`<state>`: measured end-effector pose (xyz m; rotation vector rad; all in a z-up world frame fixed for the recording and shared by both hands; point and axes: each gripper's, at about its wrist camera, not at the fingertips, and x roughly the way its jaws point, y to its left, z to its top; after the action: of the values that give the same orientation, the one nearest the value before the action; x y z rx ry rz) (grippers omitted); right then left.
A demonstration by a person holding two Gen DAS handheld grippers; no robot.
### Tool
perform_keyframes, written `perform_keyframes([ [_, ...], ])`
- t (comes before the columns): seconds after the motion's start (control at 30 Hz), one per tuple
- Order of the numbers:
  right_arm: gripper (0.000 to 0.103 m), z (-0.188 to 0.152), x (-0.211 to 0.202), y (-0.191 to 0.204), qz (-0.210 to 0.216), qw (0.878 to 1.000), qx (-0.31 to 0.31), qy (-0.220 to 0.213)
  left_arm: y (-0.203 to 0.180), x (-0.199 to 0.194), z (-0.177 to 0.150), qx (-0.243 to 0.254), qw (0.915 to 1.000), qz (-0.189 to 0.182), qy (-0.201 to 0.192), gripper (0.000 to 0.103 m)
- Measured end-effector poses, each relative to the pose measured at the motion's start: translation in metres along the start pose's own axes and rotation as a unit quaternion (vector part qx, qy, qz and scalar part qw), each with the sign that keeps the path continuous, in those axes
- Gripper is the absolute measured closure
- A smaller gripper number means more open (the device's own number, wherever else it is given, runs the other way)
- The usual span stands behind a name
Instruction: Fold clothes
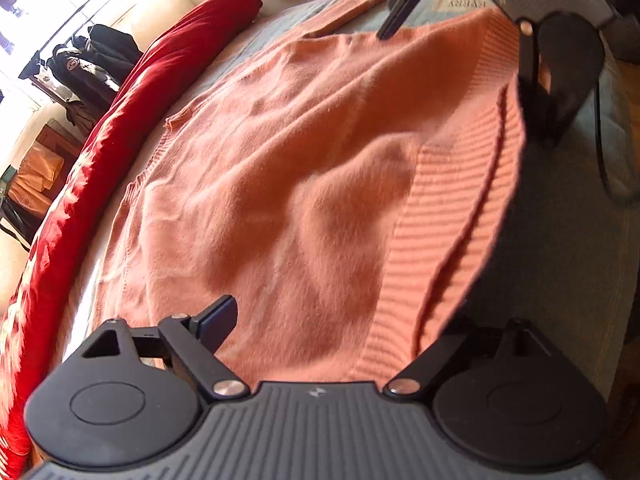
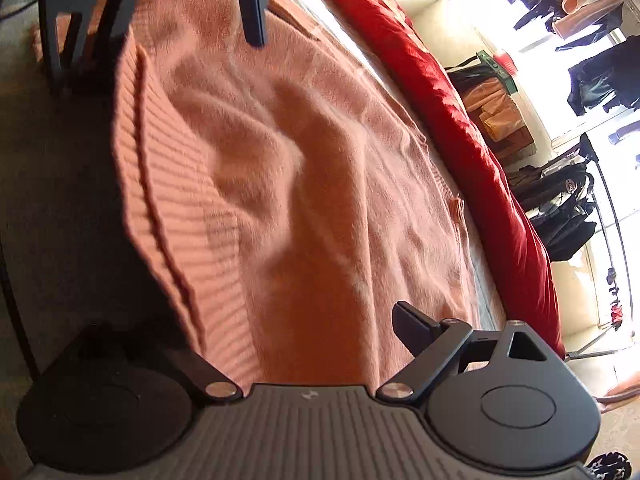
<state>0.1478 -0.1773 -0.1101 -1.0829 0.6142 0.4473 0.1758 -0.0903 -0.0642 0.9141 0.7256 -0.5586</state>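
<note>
A salmon-orange knit sweater (image 1: 280,160) (image 2: 320,160) lies spread on a bed, its ribbed hem (image 1: 452,200) (image 2: 172,184) toward me. My left gripper (image 1: 340,332) is open wide at one end of the hem. One of its fingers (image 1: 216,320) rests above the fabric; the other is hidden under the hem's edge. My right gripper (image 2: 264,332) is open the same way at the other end, with one finger (image 2: 412,328) showing. Each gripper also appears across the hem in the other view: the right gripper (image 1: 476,56) and the left gripper (image 2: 156,28).
A red blanket (image 1: 100,152) (image 2: 480,160) runs along the far side of the sweater. The grey bed cover (image 1: 560,260) (image 2: 48,200) lies bare on the near side, with a dark cable (image 1: 600,140) across it. Beyond the bed stands a rack of dark jackets (image 1: 92,64) (image 2: 560,208).
</note>
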Motion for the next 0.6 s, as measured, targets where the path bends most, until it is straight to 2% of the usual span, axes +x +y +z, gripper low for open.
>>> perform_keyframes([
  [0.13, 0.010, -0.009, -0.003, 0.002, -0.014, 0.999, -0.029, -0.002, -0.016, 0.002, 0.002, 0.073, 0.9966, 0.039, -0.003, 0.015],
  [0.3, 0.010, 0.016, 0.004, 0.018, -0.021, 0.997, -0.062, -0.044, -0.039, 0.010, 0.012, 0.169, 0.9814, 0.089, -0.014, 0.015],
  [0.47, 0.010, 0.004, 0.003, 0.029, -0.041, 0.994, -0.086, -0.055, -0.049, 0.012, 0.000, 0.194, 0.9747, 0.111, -0.009, 0.016],
  [0.53, 0.010, 0.003, 0.003, 0.035, -0.048, 0.993, -0.094, -0.054, -0.047, 0.018, 0.005, 0.184, 0.9773, 0.104, 0.004, 0.016],
  [0.6, 0.010, 0.005, 0.006, 0.037, -0.047, 0.993, -0.099, -0.051, -0.040, 0.023, 0.012, 0.159, 0.9823, 0.099, 0.015, 0.009],
])
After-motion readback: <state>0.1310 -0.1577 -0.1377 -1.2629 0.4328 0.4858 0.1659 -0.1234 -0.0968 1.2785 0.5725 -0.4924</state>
